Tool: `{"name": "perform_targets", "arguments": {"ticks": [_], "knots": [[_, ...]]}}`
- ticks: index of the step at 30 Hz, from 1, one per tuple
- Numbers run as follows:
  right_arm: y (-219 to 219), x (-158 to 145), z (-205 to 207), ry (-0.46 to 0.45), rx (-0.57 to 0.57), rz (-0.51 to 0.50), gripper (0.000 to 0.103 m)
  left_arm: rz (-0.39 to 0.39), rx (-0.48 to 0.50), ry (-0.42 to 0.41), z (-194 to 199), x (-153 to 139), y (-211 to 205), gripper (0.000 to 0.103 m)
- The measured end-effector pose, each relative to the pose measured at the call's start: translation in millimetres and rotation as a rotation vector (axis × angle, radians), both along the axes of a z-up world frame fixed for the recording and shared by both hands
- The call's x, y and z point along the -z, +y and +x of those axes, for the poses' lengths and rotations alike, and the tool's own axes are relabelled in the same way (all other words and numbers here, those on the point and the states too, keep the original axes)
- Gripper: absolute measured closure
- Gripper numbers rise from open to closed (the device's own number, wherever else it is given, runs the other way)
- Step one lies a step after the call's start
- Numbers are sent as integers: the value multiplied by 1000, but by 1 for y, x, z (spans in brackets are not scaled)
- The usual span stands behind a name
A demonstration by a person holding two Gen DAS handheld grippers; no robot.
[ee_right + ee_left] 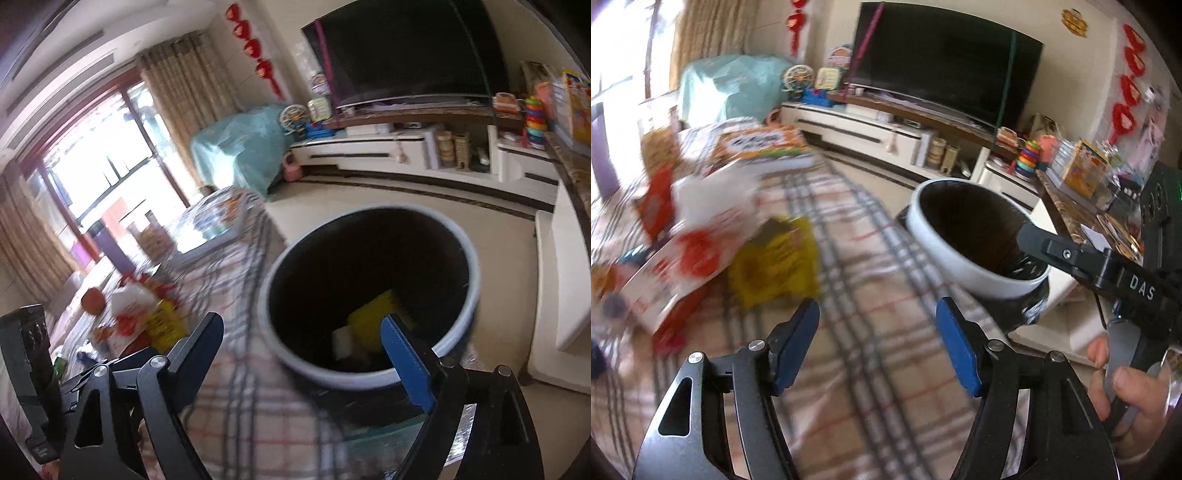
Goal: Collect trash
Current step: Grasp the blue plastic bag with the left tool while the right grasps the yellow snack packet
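Note:
The trash bin (925, 230) has a white rim and a black liner and stands at the right edge of the plaid-covered table. My left gripper (877, 310) hangs open over the bare cloth with nothing between its blue pads. To its left lie a yellow wrapper (775, 262) and a red-and-white packet (690, 254), both blurred. My right gripper (303, 325) is open over the near side of the bin (354, 378), empty. A yellow piece (373, 321) and a white piece (343, 339) lie inside the bin. One right-gripper finger (1067, 254) reaches over the bin's rim.
More packets and a printed box (761, 147) crowd the table's far left. A hand (1123, 387) grips the right tool's handle. Beyond the table are tiled floor, a low TV cabinet (871, 133) with a television, and a toy shelf at right.

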State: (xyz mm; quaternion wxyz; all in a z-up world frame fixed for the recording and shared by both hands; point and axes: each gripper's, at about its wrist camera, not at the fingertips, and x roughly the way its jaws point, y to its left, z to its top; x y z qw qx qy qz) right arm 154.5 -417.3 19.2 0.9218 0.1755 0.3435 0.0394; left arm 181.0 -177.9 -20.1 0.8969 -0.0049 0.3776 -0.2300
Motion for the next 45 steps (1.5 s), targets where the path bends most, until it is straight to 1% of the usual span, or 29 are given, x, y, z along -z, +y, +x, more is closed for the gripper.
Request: {"name": "perform_targets", "arguments": {"ticks": [6,12,18,26,30,33,35,38,45], "knots": [[42,8,-1,18,-78,6,14,-4,-79,7,-11,3,44,36],[83,15,-1,33,-134,15,14,-26,-164,22,-19,9,87,36],[115,21,5,39,-185,9,14,-34,-251,39,-26,17,125,35],[138,31,20,56,-213,11,14,-47,-376,61,-32,27,173,33],[147,34,26,58,-225,9,14,-49,-425,70,-29,28,189,32],[153,34,31,56,-226,5,14,-41,-472,65,-28,29,200,26],[156,36,34,58,-225,6,14,-46,-512,69,-27,30,209,25],[159,38,41,63,-221,6,14,-53,-552,79,-21,31,218,24],[167,41,61,81,-221,-17,14,-38,-639,77,1,31,238,19]]}}
